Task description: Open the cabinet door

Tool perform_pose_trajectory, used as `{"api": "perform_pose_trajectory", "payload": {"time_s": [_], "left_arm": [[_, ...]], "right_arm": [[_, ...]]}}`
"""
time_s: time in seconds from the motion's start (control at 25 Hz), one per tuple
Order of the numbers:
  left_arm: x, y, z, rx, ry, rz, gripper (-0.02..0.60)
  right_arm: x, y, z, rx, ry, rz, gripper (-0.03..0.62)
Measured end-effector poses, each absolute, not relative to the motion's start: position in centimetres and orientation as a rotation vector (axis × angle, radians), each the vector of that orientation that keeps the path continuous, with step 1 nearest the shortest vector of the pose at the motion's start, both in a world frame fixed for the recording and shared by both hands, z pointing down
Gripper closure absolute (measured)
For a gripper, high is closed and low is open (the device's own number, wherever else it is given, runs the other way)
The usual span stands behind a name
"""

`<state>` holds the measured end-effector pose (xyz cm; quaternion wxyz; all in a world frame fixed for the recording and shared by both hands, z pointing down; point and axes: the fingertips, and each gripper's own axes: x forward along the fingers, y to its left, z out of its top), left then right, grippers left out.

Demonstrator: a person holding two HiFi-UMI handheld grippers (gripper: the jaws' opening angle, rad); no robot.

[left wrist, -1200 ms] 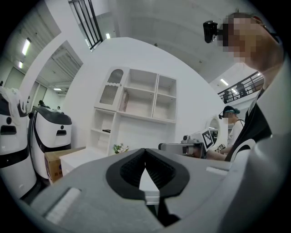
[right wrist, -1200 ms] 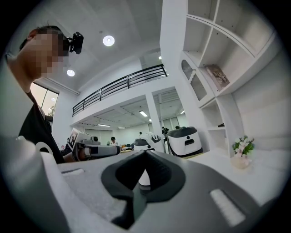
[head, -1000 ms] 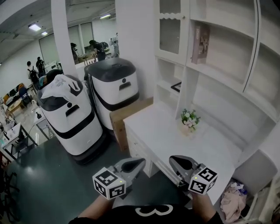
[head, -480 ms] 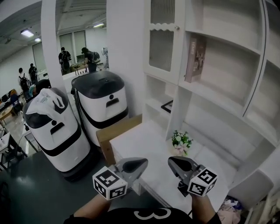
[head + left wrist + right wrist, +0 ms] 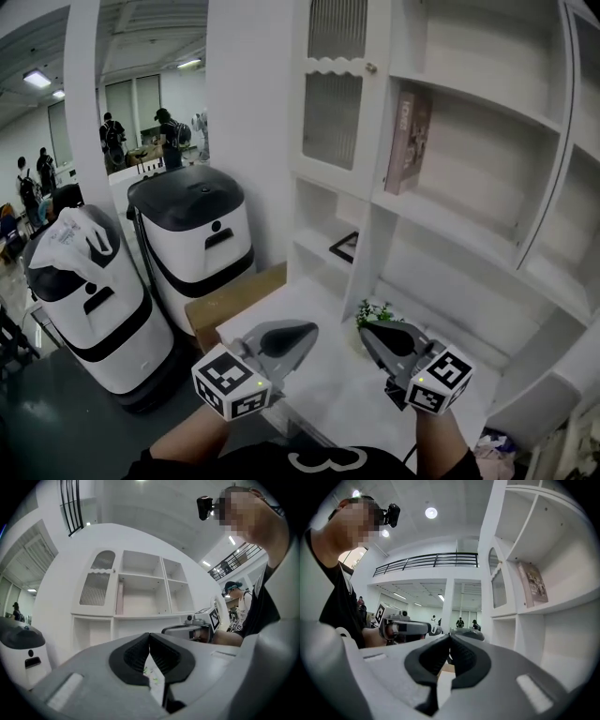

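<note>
Cabinet door [image 5: 333, 94] one, grippers [image 5: 302, 333] [image 5: 373, 333] two

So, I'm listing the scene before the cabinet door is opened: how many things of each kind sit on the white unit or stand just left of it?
White machines with black tops: 2
White bag on one machine: 1
Cardboard box: 1
Book: 1
Picture frame: 1
Flower bunch: 1
Total: 7

Bright, even indoor light from rectangular ceiling light panels [image 5: 36, 79] and a round white ceiling lamp [image 5: 431, 512]. Shadows are soft. Both gripper views bend fisheye-style with black corners, and the near foreground's slightly soft.
</note>
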<state>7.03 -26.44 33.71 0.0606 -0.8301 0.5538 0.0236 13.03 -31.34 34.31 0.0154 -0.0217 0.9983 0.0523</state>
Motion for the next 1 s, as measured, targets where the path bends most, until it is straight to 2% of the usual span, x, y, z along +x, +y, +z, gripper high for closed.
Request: {"api": "perform_pose_trajectory", "payload": {"time_s": [0.64,1.0], "left_arm": [[-3.8,-37.9,18.2,-2.340,1.324,0.124,0.576],[-6.1,-41.2,12.3,-2.185,1.166,0.120,0.567]], "right_arm": [[5.7,-41.2,24.6,-0.443,3.011,0.332,0.591],[3.9,-44.6,22.1,-0.602,3.010,0.520,0.591]]}}
